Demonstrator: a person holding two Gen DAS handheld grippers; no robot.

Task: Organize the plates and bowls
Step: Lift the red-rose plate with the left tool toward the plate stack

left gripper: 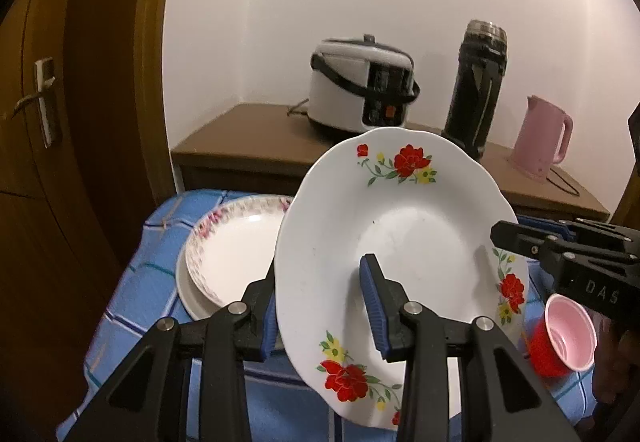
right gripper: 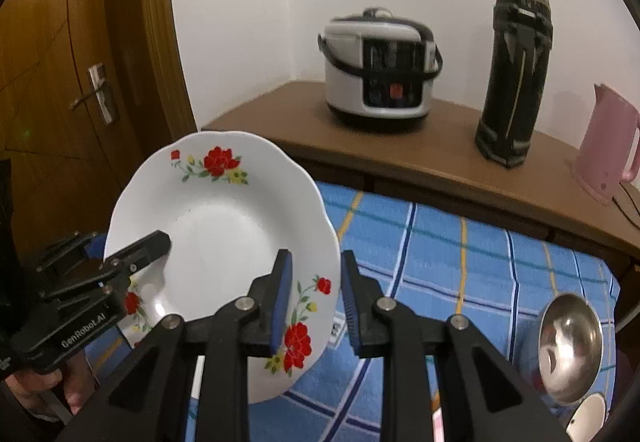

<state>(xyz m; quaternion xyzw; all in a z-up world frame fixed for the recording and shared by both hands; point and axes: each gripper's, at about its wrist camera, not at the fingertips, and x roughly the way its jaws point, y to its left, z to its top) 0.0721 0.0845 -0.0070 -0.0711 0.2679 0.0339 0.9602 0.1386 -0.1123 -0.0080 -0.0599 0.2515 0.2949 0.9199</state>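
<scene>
Partway through, by the look of things: two plates already nested in a stack [left gripper: 224,258] on the blue checked worktop [left gripper: 132,298], on the left of the left wrist view, with a third still in the air. Held clear above the worktop between both tools: the flowered plate [left gripper: 400,242], tilted steeply, face toward the cameras, far rim high and near rim low. Round, so no real long axis; only the rim-to-rim slope running up and away toward the wooden cabinet [right gripper: 400,157]. Left claw [left gripper: 324,310] clamped on the near-left rim, one pad behind and one on the face. Right claw [right gripper: 316,298] pinching the opposite rim the same way. Still left to sort: a steel bowl [right gripper: 568,346] at the right edge and a red cup [left gripper: 560,338] with pink lining nearby. Likely next: lowering the plate onto the stack.
</scene>
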